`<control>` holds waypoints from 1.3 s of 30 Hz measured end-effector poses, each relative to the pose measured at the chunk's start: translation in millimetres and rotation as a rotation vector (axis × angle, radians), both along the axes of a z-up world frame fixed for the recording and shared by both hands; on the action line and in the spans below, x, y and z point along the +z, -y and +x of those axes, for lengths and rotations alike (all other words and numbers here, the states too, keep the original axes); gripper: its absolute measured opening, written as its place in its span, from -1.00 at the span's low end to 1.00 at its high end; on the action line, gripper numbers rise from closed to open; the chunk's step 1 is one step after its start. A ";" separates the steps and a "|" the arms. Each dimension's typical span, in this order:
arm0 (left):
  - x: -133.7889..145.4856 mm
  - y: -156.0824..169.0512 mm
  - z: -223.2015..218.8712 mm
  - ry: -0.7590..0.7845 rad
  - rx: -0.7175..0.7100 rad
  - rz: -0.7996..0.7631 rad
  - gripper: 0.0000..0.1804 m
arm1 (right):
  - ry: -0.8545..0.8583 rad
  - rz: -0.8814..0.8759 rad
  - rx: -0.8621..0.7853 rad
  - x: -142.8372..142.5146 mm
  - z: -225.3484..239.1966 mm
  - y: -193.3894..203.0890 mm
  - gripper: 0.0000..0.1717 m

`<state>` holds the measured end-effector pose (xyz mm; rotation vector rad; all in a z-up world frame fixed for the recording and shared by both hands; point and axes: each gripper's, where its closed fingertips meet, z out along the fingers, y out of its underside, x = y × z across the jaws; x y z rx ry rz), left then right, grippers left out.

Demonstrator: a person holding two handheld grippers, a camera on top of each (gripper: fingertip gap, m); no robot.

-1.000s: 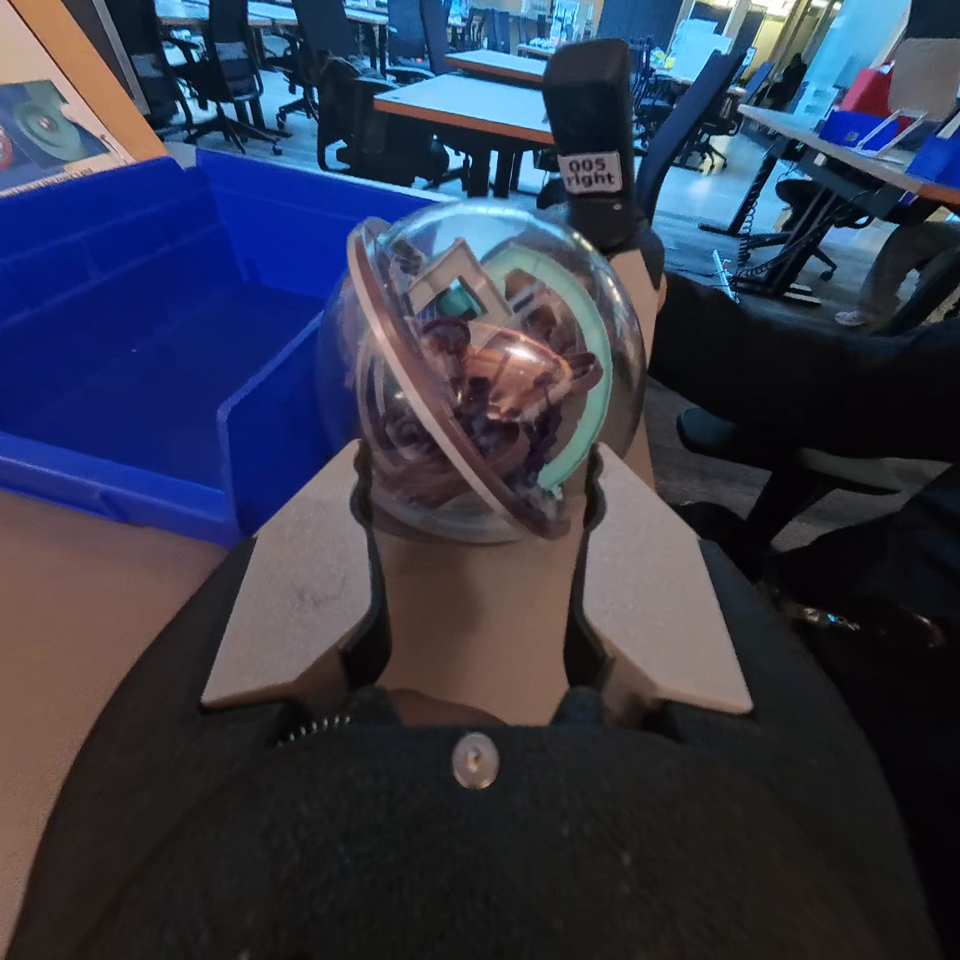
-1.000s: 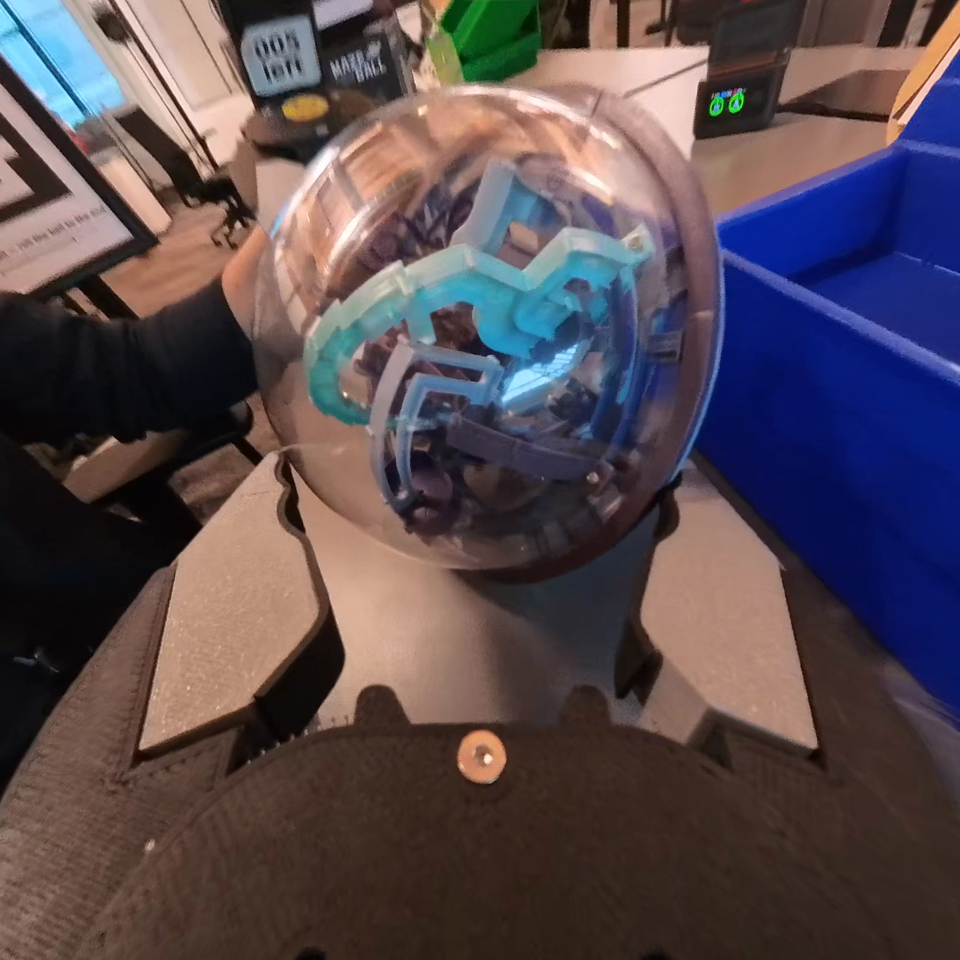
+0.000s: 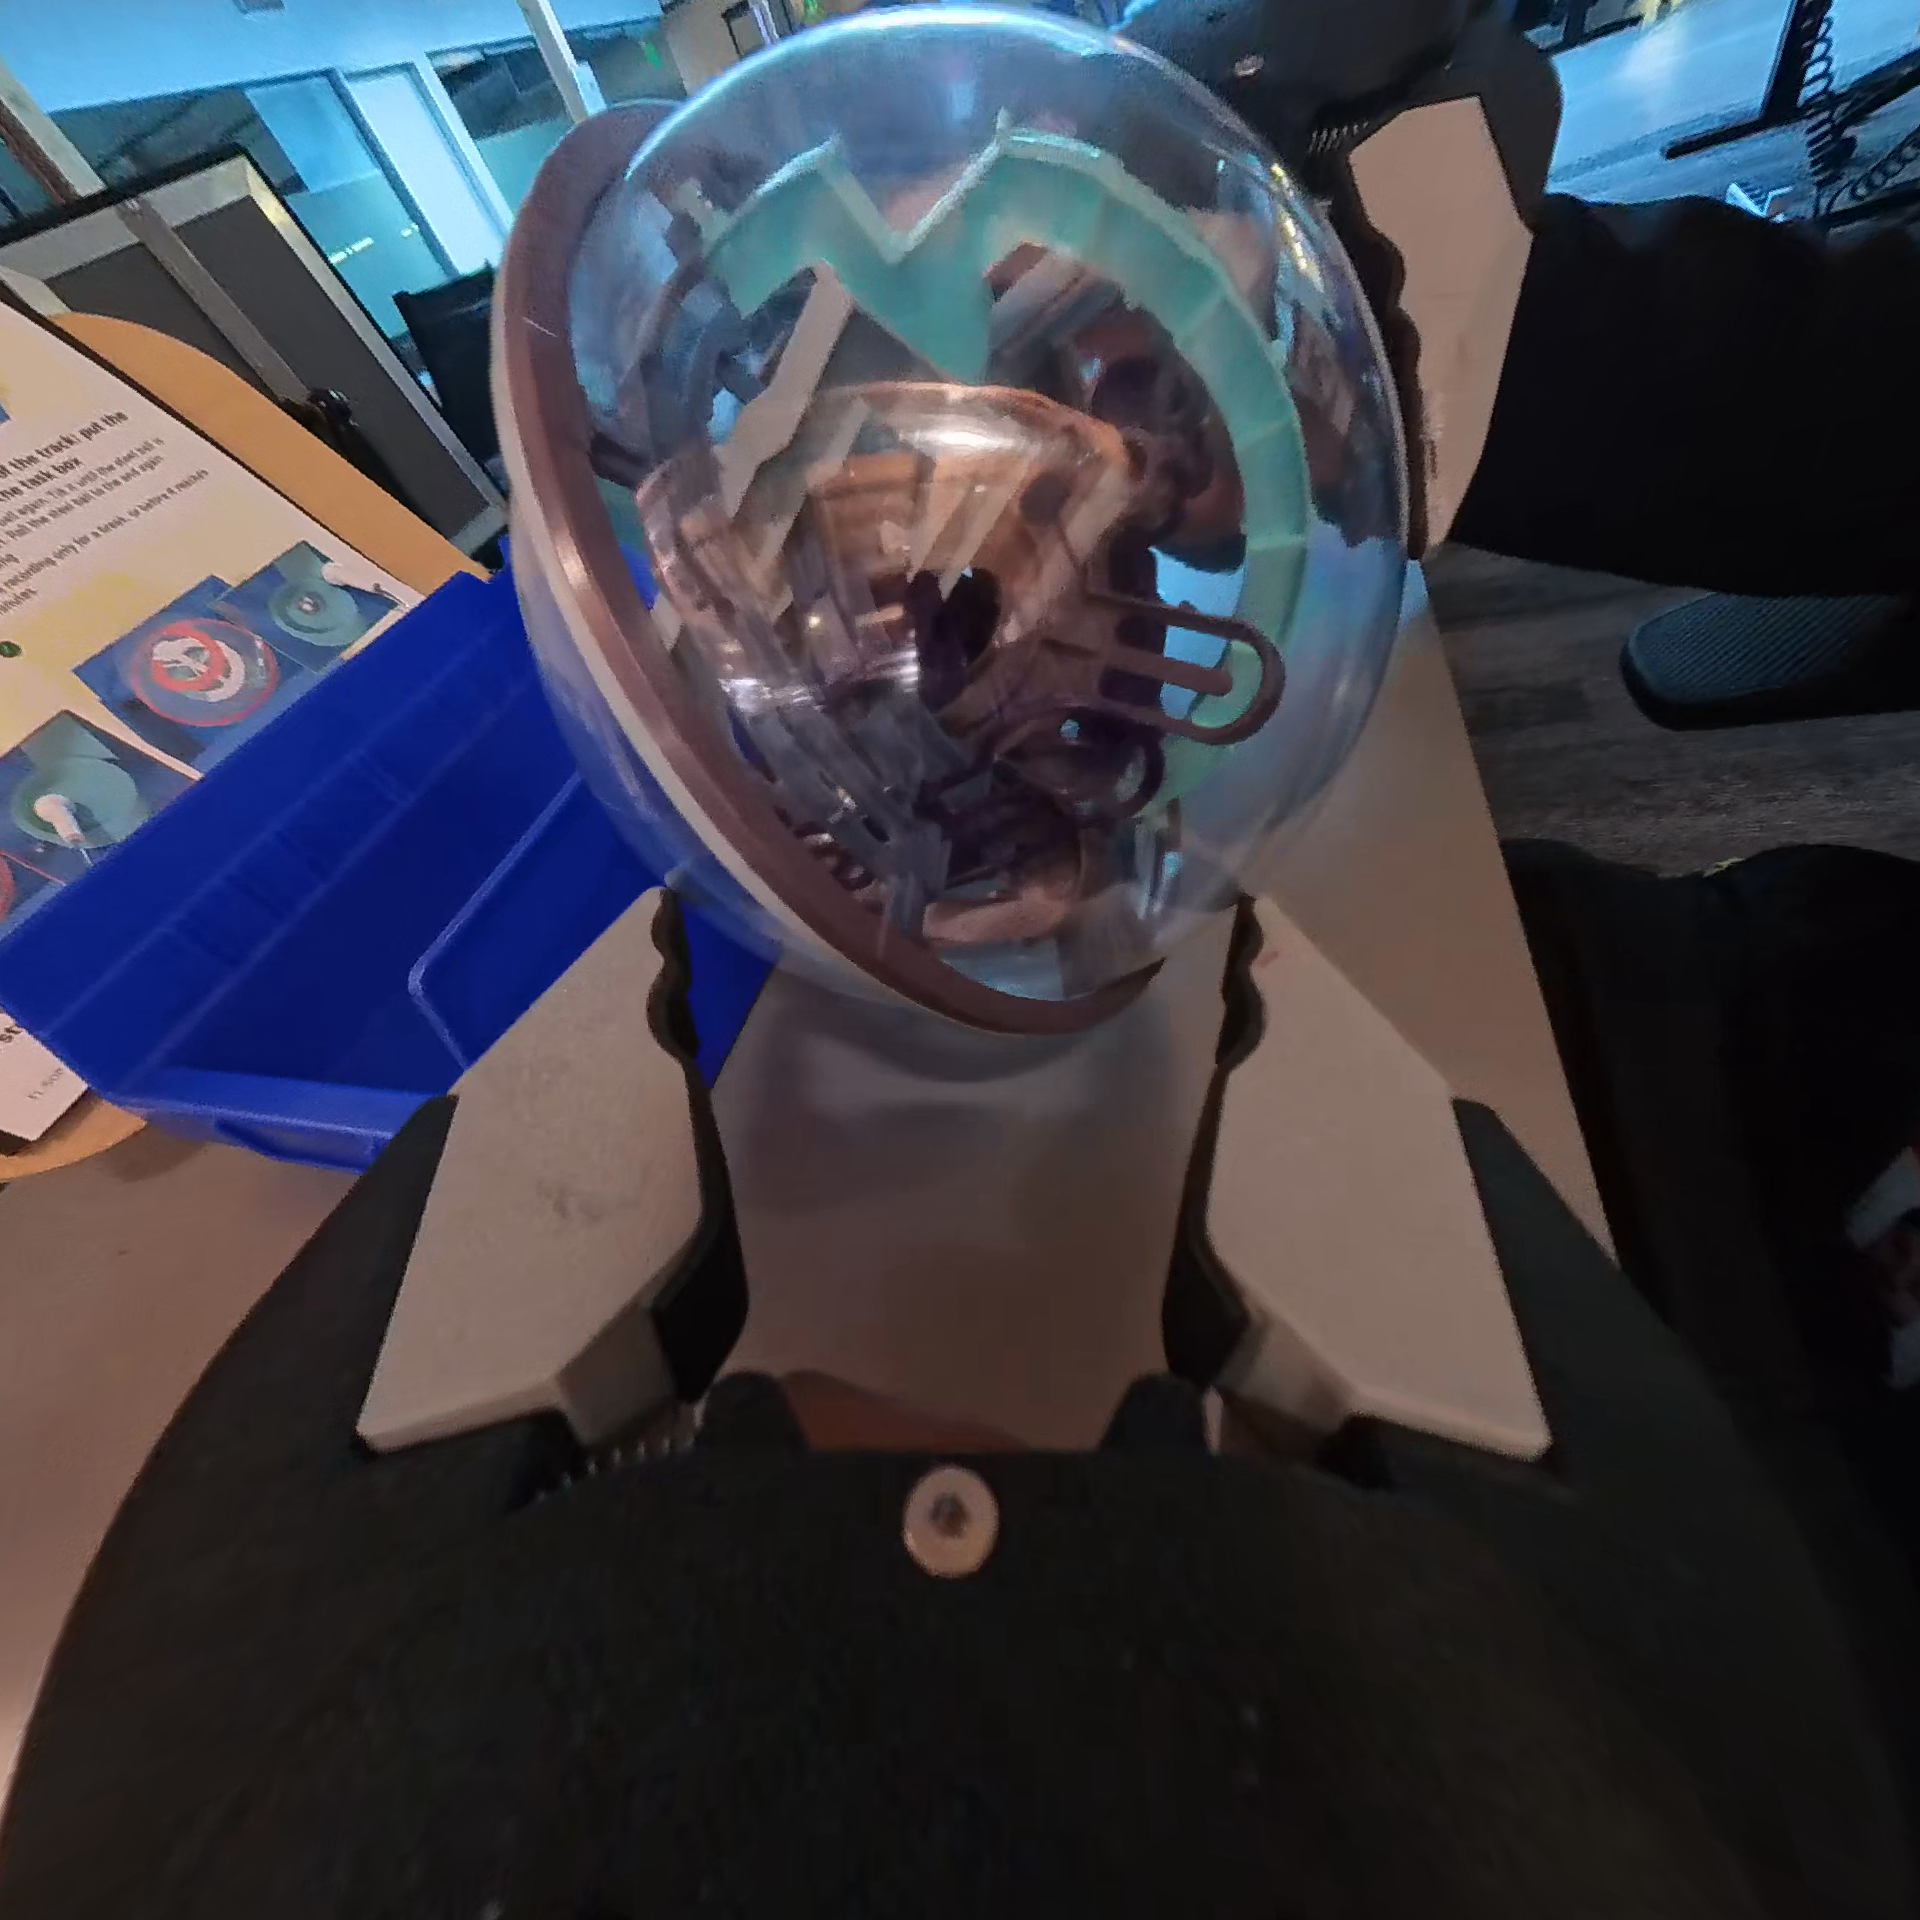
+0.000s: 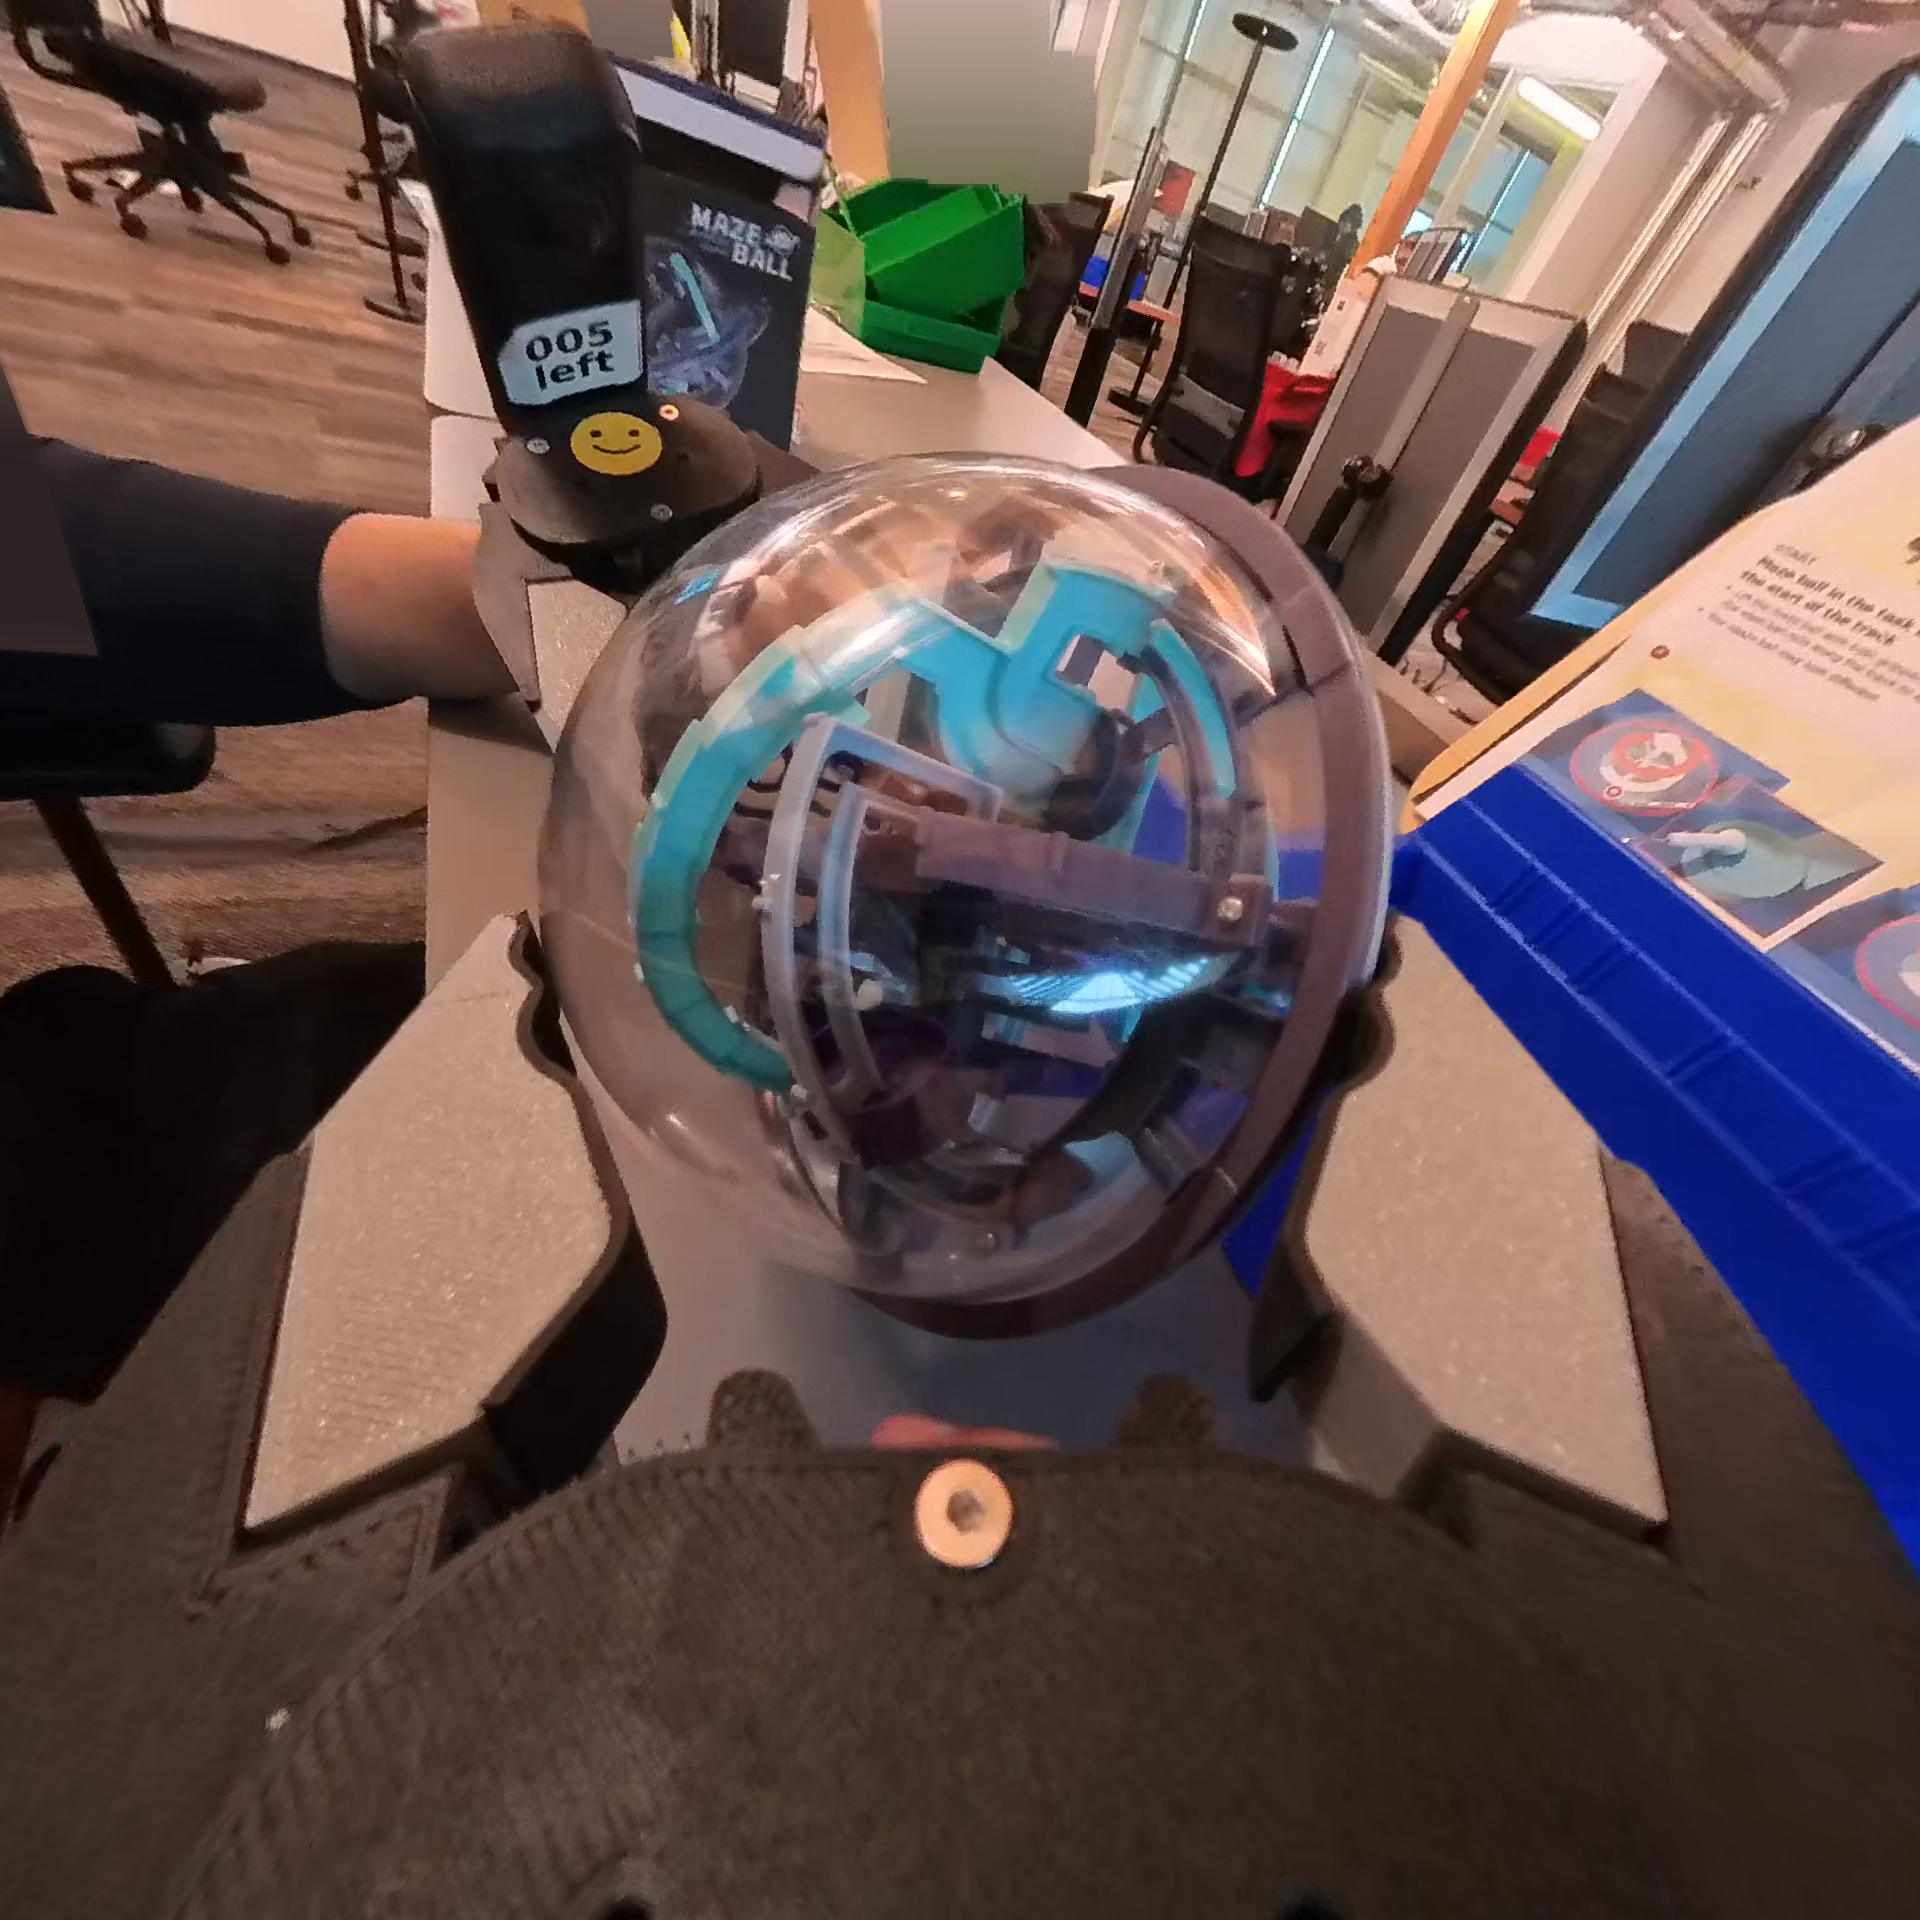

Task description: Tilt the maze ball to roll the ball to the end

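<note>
Maze ball (image 4: 961, 883), a clear sphere, is held off the table (image 3: 187, 1299) between both tongs: right tongs (image 4: 951, 997) clamp its sides, left tongs (image 3: 951, 935) grip its lower part. Risk: the smooth curved shell may slip out toward the blue bin (image 3: 291, 914) beside the left tongs if tilted sharply. Inside are teal, grey and purple tracks; the small ball cannot be located.

In the right wrist view the maze ball (image 4: 961, 894) sits centred over the desk (image 4: 935, 416). The bin (image 4: 1662, 1039) lies at 3 o'clock of it, the instruction sheet (image 4: 1766, 748) resting on the bin, and the maze ball box (image 4: 727, 301) and stacked trays (image 4: 925, 270) at 12.
</note>
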<state>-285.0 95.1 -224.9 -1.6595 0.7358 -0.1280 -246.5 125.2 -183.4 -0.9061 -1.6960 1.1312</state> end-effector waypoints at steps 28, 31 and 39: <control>89.4 33.1 -4.5 -0.046 0.094 0.165 0.12 | -0.076 0.154 0.054 103.5 -7.8 46.1 0.71; 104.7 44.0 -7.5 -0.033 0.115 0.180 0.12 | -0.057 0.171 0.072 119.1 -12.1 56.9 0.71; 147.6 61.4 -6.9 -0.096 0.166 0.194 0.12 | -0.072 0.251 0.070 164.1 -10.0 78.6 0.72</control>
